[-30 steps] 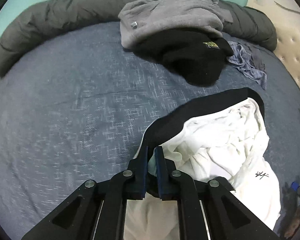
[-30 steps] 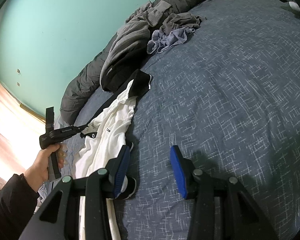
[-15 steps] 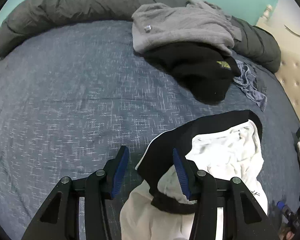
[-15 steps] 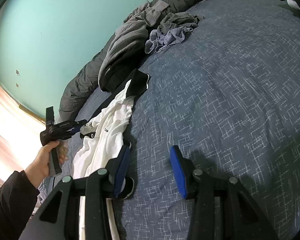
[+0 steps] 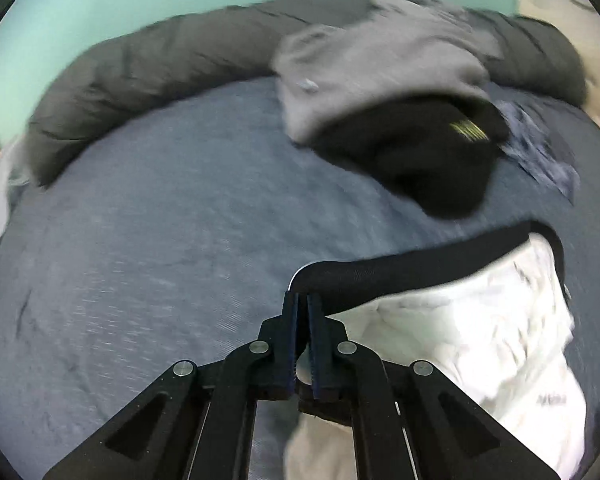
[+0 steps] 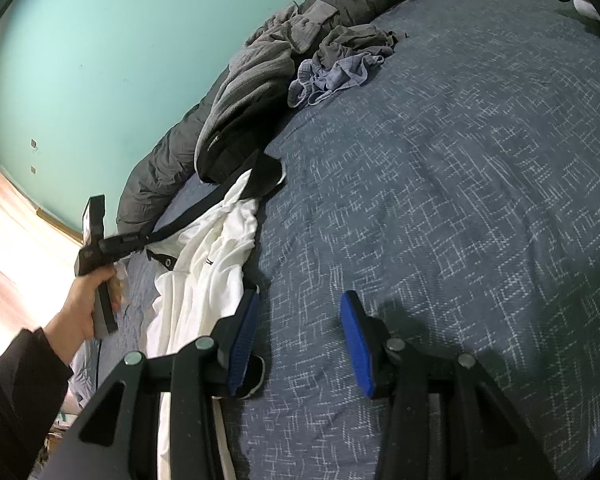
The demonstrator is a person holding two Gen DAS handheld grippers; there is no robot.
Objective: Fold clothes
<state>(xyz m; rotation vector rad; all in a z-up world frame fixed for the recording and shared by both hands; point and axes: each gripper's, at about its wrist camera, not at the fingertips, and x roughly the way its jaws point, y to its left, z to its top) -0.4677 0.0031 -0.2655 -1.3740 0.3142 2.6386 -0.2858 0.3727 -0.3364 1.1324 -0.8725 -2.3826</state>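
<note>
— While my left gripper (image 5: 303, 305) is clamped tight on the black ribbed band (image 5: 420, 268) of the white cotton garment with black trim (image 6: 204, 276), what should I mind?

— Keep that band taut; its far end lies near the black fleece garment (image 5: 424, 160) and the grey sweatshirt (image 5: 380, 68) heaped by the bed's far edge; don't drag it into them.

— And my right gripper (image 6: 298, 340)?

— It hangs wide open, holding nothing, over the blue-grey patterned bedspread (image 6: 460, 200), just beside the white cloth near the bed's near edge; I'd judge it should take a matching hold on that side, so the garment spreads flat; a crumpled body folds badly.
</note>
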